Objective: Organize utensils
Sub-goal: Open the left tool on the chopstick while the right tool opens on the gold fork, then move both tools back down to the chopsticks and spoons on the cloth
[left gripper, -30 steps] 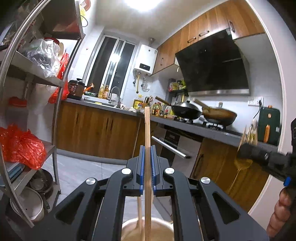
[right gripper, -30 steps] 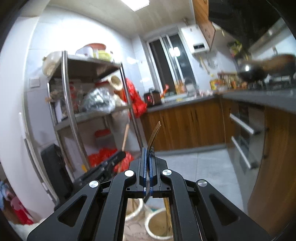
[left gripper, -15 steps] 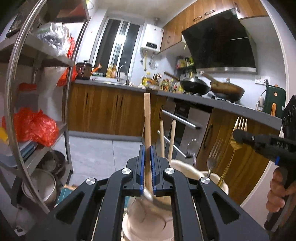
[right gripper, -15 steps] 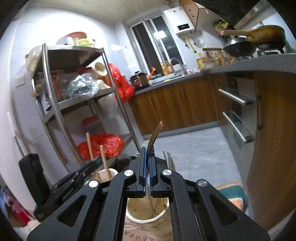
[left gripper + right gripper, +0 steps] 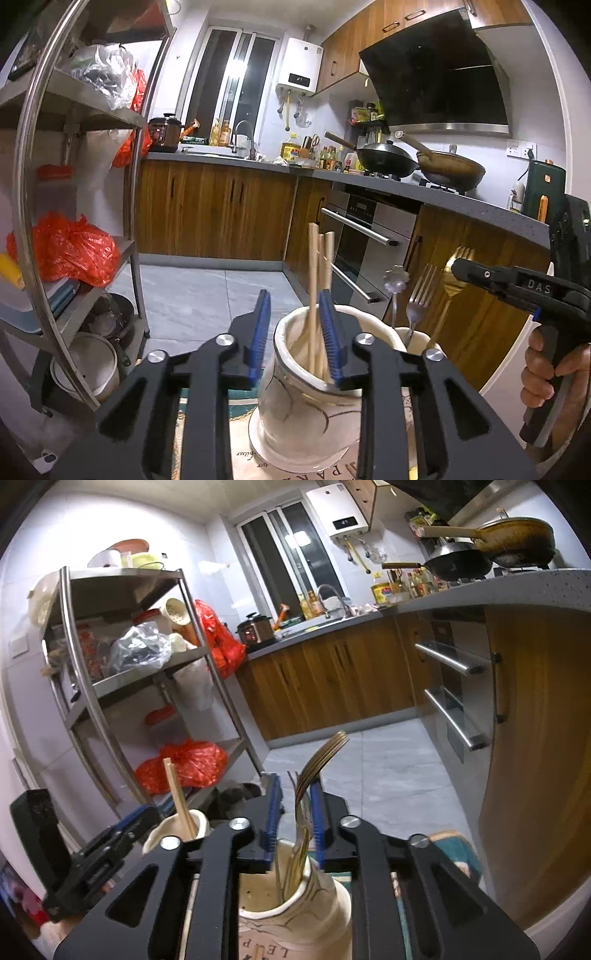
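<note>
Chopsticks, pale wooden ones (image 5: 317, 291), stand in the cream ceramic holder with thin dark veining (image 5: 295, 398) right in front of your left gripper (image 5: 295, 336). Its blue-padded fingers (image 5: 260, 332) are spread apart, one on each side of the sticks, gripping nothing. Just beside that holder, a smaller cream ceramic cup (image 5: 417, 338) carries a silver fork (image 5: 419, 301) and a gold fork (image 5: 452, 280), tines up. Your right gripper shows at the frame's right edge, by the gold fork's head.

From the right wrist, your right gripper (image 5: 295, 816) sits above the smaller cup (image 5: 295, 904), fingers (image 5: 272, 812) parted. The gold fork (image 5: 314, 771) stands between them with its handle down in the cup; it seems to lean on the right pad, though the angle leaves that unsure. To the left stands the veined holder (image 5: 173, 830) with one chopstick (image 5: 179, 799) sticking up.
</note>
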A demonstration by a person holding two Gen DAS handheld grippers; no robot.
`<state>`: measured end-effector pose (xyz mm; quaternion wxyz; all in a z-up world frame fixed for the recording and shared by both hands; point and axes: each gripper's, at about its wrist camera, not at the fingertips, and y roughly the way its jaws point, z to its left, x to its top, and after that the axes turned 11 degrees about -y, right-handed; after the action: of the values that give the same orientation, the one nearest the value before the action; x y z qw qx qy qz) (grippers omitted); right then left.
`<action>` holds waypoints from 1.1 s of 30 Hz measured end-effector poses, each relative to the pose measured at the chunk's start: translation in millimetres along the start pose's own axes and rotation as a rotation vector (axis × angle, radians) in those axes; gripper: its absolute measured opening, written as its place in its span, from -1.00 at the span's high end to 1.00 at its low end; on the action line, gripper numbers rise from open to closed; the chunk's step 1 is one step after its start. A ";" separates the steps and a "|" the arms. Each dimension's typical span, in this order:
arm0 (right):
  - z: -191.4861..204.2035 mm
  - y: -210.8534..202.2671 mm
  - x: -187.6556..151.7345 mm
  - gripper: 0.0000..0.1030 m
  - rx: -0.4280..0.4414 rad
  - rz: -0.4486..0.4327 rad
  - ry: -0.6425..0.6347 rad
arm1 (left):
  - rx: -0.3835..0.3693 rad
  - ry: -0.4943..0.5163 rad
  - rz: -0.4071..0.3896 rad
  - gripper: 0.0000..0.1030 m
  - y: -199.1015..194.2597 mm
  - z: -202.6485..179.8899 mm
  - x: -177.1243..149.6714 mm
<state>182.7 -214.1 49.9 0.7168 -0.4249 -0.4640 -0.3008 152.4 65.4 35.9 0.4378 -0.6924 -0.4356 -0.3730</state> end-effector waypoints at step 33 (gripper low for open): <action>30.7 -84.1 -82.5 -0.90 -0.181 0.167 -0.268 | 0.096 0.100 0.056 -0.89 -88.1 -30.3 -34.3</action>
<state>68.6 -222.3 8.1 0.6297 -0.5610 -0.4896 -0.2214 54.6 48.6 40.2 0.5022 -0.6628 -0.4111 -0.3735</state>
